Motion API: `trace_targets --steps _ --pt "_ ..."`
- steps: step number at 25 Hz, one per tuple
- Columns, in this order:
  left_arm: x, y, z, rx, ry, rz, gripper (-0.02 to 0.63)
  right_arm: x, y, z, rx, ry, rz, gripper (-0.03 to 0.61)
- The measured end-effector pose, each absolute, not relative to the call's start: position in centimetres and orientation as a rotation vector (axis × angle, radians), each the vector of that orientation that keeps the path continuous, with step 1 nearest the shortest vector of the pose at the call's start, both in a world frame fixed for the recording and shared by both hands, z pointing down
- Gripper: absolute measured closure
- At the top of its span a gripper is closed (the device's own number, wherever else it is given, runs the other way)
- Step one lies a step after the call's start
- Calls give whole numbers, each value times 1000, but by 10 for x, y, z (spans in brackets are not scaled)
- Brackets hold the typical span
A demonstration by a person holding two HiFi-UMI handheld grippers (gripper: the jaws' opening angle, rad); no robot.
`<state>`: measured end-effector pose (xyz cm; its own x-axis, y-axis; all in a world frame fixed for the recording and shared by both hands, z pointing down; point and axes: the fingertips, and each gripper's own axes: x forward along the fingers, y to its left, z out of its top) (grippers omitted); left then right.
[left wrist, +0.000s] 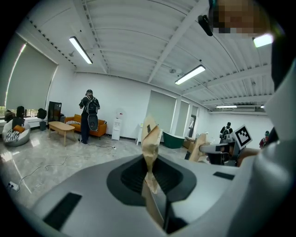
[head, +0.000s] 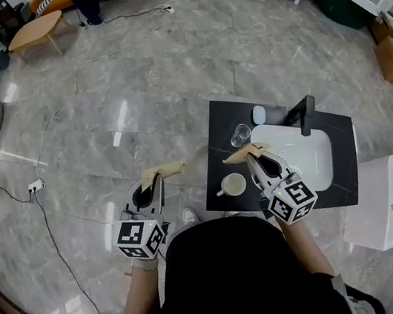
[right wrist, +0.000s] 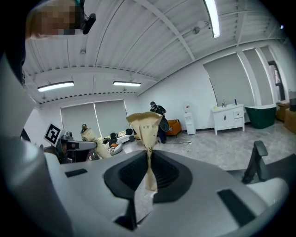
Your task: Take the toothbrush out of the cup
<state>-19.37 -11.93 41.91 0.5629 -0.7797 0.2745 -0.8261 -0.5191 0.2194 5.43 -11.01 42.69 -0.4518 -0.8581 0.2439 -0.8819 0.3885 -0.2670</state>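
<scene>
Two claws, both shut with nothing in them: left claw hangs over the floor, right claw over the black surface. One white cup sits on it just beside the right claw, one glass further back by the sink. Can't make out a toothbrush in either

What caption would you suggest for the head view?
Shut right tongs above the counter near a white cup; shut left tongs over floor.

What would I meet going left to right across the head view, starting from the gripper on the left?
left gripper → white cup → black faucet → white box
</scene>
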Motion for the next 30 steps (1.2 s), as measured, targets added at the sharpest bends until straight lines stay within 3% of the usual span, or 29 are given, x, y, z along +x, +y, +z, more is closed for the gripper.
trace_targets --steps 30 --pt "-178 -146 425 2474 -1300 213 565 57 -131 434 1575 -2566 527 532"
